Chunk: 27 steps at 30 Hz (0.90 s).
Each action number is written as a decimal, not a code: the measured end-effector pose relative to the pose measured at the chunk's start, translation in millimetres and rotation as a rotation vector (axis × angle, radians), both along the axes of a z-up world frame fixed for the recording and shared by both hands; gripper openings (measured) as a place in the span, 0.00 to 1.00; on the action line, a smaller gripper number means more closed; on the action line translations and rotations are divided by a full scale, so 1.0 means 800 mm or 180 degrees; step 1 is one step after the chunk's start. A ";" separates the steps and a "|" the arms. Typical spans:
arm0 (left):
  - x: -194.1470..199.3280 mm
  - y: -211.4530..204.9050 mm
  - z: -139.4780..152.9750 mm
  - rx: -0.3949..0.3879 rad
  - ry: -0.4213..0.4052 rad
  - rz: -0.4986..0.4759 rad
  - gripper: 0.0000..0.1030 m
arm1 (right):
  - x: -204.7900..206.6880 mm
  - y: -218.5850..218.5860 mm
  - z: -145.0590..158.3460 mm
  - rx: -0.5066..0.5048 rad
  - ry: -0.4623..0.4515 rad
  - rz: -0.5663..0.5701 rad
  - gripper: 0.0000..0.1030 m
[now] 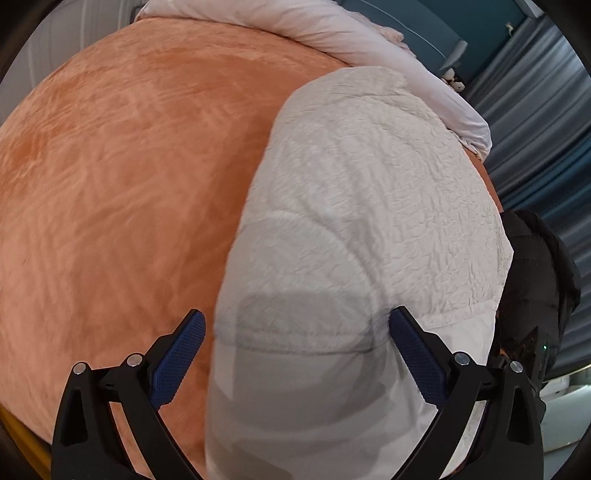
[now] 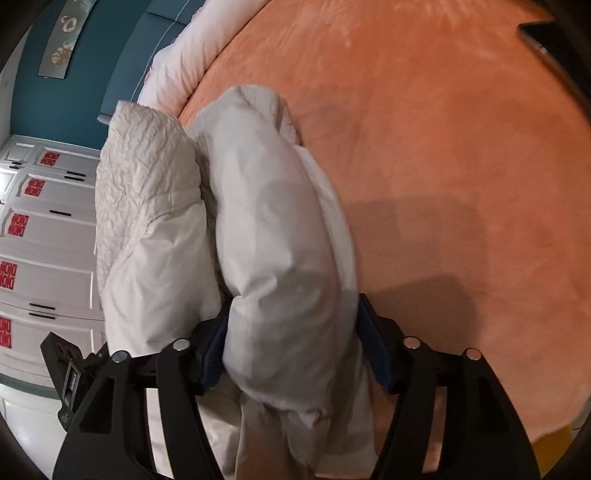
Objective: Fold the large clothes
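Garment [image 1: 354, 229], pale and quilted, lies along the bed [image 1: 122, 184] edge by the pillows [image 1: 332, 26]. Right hand-held gripper [image 2: 291, 343] is clenched on a thick bundled fold; left hand-held gripper [image 1: 297, 354] hovers released over the cloth. Advice: carry the fold across level, aligning edges, while the left pins the lower layer against sliding.

Even indoor light w/ soft shadows on the orange bed cover [image 2: 461, 184] and white garment [image 1: 332, 258], slight motion blur, heavy fisheye warp, black vignette at corners.
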<state>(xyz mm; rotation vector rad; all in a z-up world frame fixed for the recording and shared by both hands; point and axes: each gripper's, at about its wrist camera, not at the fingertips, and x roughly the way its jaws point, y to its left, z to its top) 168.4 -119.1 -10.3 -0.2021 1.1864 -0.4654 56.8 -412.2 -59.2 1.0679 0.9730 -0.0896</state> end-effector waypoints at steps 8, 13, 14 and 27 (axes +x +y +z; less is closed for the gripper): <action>0.008 -0.027 -0.007 0.0092 -0.0194 0.0020 0.95 | 0.018 0.000 -0.017 0.0131 -0.0207 0.0029 0.64; 0.012 -0.027 -0.014 0.0095 -0.0246 0.0035 0.95 | 0.017 0.003 -0.024 0.0149 -0.0329 0.0038 0.64; 0.013 -0.026 -0.015 0.0093 -0.0249 0.0037 0.95 | 0.018 0.005 -0.025 0.0160 -0.0346 0.0038 0.64; 0.032 0.015 0.059 -0.0291 -0.0564 -0.0227 0.45 | 0.027 0.050 0.041 -0.0069 -0.0824 0.0102 0.15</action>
